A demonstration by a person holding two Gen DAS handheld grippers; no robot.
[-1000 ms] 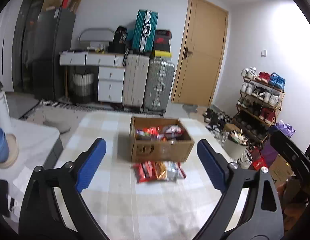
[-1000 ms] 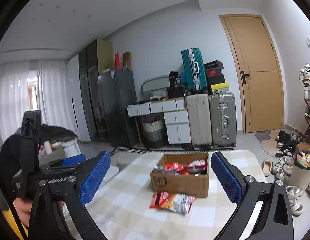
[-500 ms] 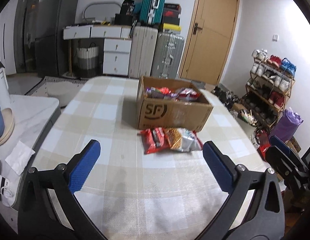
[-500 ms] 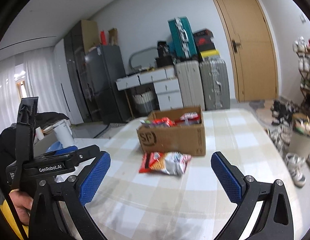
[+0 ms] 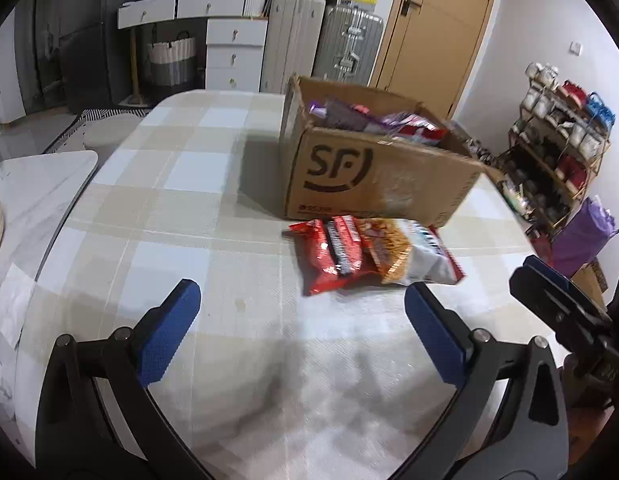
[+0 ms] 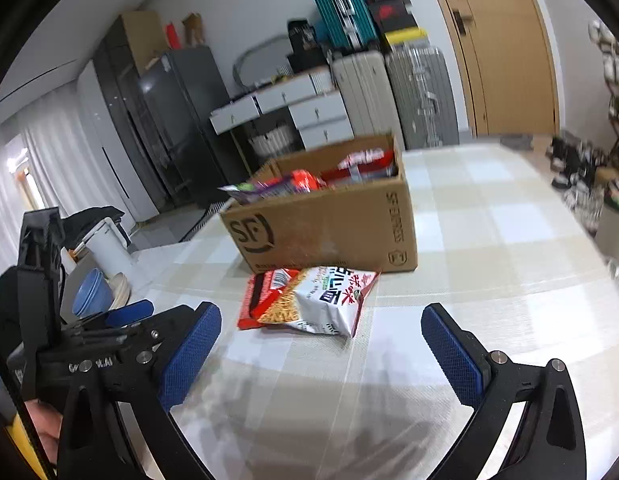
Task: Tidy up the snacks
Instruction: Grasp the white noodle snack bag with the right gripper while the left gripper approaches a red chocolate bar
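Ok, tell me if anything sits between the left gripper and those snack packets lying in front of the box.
Nothing visible does. The left gripper is open over bare checked tablecloth, and the snack packets lie just ahead of it, toward its right finger. The cardboard box stands behind them, not in the path.

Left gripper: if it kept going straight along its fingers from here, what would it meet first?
Most likely the snack packets lying on the checked tablecloth, just ahead of the open left gripper. The cardboard box stands right behind them. Depth is uncertain; angled lower, it would meet the cloth first.
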